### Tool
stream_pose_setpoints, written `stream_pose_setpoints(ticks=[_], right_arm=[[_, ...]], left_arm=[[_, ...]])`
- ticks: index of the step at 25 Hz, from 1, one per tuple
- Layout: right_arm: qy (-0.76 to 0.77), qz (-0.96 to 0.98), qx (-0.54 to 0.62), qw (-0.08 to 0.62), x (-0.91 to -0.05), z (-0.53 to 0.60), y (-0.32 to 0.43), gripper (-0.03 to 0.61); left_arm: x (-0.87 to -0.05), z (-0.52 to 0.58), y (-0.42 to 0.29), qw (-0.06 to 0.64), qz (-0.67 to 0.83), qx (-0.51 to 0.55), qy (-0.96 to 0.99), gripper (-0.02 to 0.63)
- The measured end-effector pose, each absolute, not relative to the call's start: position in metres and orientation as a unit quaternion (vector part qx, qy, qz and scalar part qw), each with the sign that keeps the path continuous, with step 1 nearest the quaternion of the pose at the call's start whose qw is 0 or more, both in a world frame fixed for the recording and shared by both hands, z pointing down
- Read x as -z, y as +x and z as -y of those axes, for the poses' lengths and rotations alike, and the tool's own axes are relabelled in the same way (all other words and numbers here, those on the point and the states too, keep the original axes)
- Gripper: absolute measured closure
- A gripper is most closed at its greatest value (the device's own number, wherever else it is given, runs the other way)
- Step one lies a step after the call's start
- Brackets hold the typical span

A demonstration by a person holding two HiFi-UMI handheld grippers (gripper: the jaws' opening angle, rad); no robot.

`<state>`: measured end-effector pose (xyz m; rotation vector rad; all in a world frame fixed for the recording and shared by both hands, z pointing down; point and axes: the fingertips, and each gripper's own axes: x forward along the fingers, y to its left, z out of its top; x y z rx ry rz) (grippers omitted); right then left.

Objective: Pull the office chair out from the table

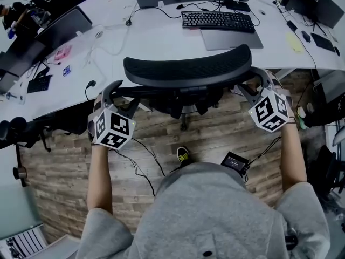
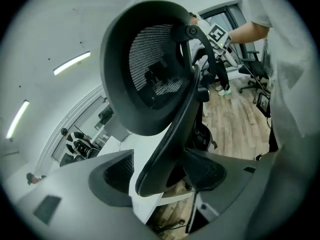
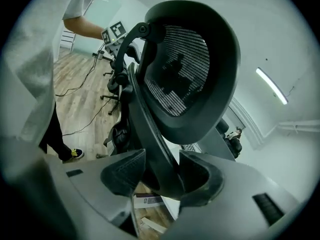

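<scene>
Chair (image 1: 188, 69): black mesh back, close against the white table (image 1: 161, 34), backrest toward the person, seat under the table edge.
Left gripper (image 1: 119, 92): at the backrest's left side; jaws wide, frame bar (image 2: 170, 139) between them, one pad clearly off it.
Right gripper (image 1: 252, 85): at the backrest's right side; jaws apart, frame bar (image 3: 150, 129) close between the pads, no firm clamp visible.
Table: keyboard (image 1: 217, 20), cables.
Below: wood floor (image 1: 210, 136), person's shoe (image 1: 183, 155).
</scene>
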<state>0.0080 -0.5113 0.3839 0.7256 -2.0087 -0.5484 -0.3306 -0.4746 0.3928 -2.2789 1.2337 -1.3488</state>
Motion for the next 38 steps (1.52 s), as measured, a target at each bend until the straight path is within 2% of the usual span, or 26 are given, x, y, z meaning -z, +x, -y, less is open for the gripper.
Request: stream_pose_setpoints(ticks=[4,11,13,15,18,25,38], right_arm=[[0.271,0.818,0.203,0.466,-0.384,0.513,0.008,0.371],[0.2,0.787,0.221,0.54,-0.402,0.521,0.002,0.371],[0.188,0.781,0.226,0.551,-0.409,0.524,-0.001,0.371],[0.188,0.775,0.237,0.555,-0.411,0.525,0.0,0.37],[0.177,0.746,0.275,0.58,-0.416,0.527,0.005,0.376],[0.099,0.661,0.326,0.669,-0.443,0.537,0.017,0.454],[0.129,0.653,0.356,0.656,-0.444,0.525,0.019,0.463]], left_arm=[[-0.413,0.488,-0.328,0.117,-0.378,0.499,-0.771,0.318],[-0.437,0.502,-0.325,0.143,-0.311,0.561,-0.754,0.325],[-0.445,0.506,-0.325,0.171,-0.296,0.583,-0.737,0.373],[-0.446,0.51,-0.326,0.202,-0.292,0.595,-0.721,0.488],[-0.446,0.511,-0.325,0.209,-0.292,0.59,-0.723,0.494],[-0.444,0.511,-0.327,0.211,-0.296,0.587,-0.723,0.495],[-0.445,0.492,-0.32,0.213,-0.301,0.586,-0.721,0.497]])
